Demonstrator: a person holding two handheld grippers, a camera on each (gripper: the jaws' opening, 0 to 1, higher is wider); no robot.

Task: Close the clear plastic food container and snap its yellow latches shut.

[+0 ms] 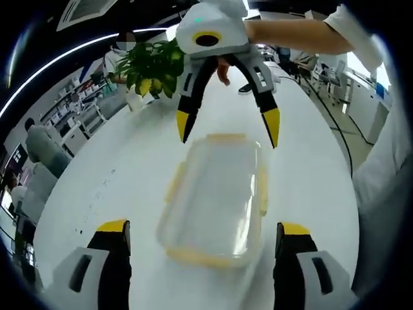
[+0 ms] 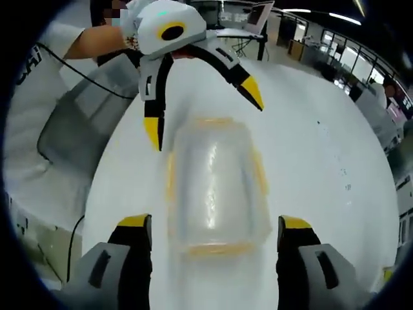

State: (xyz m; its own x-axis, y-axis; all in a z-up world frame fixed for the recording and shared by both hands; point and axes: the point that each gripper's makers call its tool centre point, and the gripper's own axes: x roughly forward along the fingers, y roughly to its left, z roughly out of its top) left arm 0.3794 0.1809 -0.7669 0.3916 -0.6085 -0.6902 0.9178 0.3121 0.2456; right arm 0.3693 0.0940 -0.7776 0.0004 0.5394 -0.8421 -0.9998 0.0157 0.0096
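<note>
Left gripper view: both claws (left [image 1: 203,242], right [image 1: 229,129]) gape wide, empty, flanking the lidded container [image 1: 216,200].

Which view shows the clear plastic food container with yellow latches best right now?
The left gripper view: the clear plastic food container is sharp there, latches distinct along its sides. The right gripper view shows it blurred, yellow edges smeared.

The left hand-held gripper [image 1: 203,237] is showing grey jaws with black inner faces and yellow tips; the right hand-held gripper [image 2: 215,234] is looking the same. Each is wearing a white rounded housing with a yellow-ringed black oval and a small green light. The person is wearing a white short sleeve [image 1: 352,24].
</note>
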